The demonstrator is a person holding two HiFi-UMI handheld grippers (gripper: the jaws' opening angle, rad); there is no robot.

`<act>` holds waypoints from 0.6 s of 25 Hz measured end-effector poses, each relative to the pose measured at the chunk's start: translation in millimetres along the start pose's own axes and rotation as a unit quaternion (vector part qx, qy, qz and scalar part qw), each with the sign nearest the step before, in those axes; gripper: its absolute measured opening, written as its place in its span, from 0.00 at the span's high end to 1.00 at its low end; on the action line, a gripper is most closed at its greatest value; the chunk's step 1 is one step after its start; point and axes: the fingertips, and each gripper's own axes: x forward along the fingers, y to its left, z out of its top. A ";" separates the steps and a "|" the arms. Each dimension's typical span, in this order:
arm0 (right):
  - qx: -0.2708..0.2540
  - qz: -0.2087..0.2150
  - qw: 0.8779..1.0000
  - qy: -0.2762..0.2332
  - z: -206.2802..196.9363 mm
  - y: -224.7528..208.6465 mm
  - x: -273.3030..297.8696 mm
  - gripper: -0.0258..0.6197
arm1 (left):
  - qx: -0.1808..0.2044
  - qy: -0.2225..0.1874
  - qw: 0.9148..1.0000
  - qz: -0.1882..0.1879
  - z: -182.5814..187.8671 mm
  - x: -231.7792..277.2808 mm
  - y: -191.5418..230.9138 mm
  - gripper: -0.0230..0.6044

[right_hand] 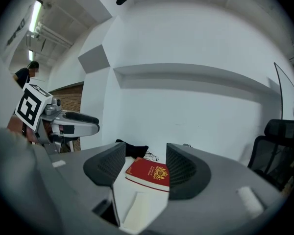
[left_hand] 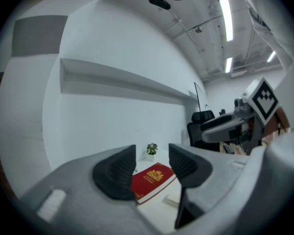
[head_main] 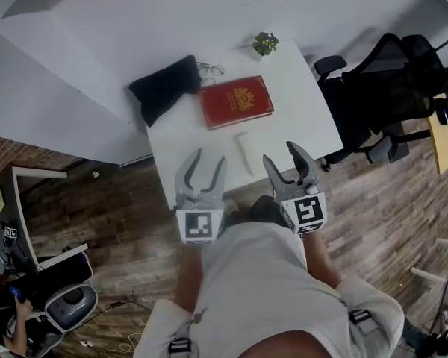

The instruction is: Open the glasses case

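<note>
The glasses case [head_main: 243, 152] is a slim white closed box lying lengthwise on the white table [head_main: 306, 118], just in front of a red book [head_main: 236, 101]. My left gripper [head_main: 209, 161] hovers over the table's near edge to the left of the case, jaws open and empty. On the other side of the case, my right gripper [head_main: 280, 155] is also open and empty. The left gripper view shows the case [left_hand: 172, 199] low between and right of the jaws of my left gripper [left_hand: 152, 165]. In the right gripper view the case [right_hand: 137, 207] lies below my right gripper [right_hand: 146, 163].
A black pouch [head_main: 164, 88] and a pair of glasses [head_main: 209, 71] lie at the table's far left. A small potted plant [head_main: 265, 44] stands at the far edge. Black office chairs [head_main: 381, 95] stand to the right. White walls enclose the far side.
</note>
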 end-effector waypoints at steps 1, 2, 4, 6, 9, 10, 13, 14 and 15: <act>0.000 -0.002 1.000 0.001 -1.3 -0.8 1.3 0.57 | 0.000 0.001 1.000 -0.003 -1.3 1.8 0.2 0.64; 0.002 -0.004 1.000 0.000 -2.6 -1.5 2.7 0.57 | 0.001 0.003 1.000 -0.006 -3.0 3.5 0.4 0.64; 0.005 -0.006 1.000 0.002 -4.8 -2.7 5.5 0.57 | -0.001 0.009 1.000 -0.011 -6.7 7.9 0.8 0.64; 0.004 -0.007 1.000 0.006 -6.8 -5.4 7.6 0.57 | -0.005 0.011 1.000 -0.013 -8.7 13.1 0.8 0.64; 0.010 -0.013 1.000 0.014 -12.6 -10.5 9.9 0.57 | -0.005 0.011 1.000 -0.017 -10.6 18.8 -1.4 0.64; 0.009 -0.012 1.000 0.017 -14.8 -11.1 11.2 0.57 | -0.004 0.013 1.000 -0.017 -11.7 20.0 -1.5 0.64; 0.012 -0.004 1.000 0.011 -16.0 -9.6 17.9 0.57 | -0.007 0.015 1.000 -0.014 -13.9 22.6 0.5 0.64; 0.012 0.000 1.000 0.009 -15.6 -9.6 20.6 0.57 | -0.006 0.014 1.000 -0.013 -13.9 24.3 1.3 0.64; 0.011 0.003 1.000 0.009 -15.1 -9.9 23.5 0.57 | -0.004 0.012 1.000 -0.013 -13.7 26.7 2.1 0.64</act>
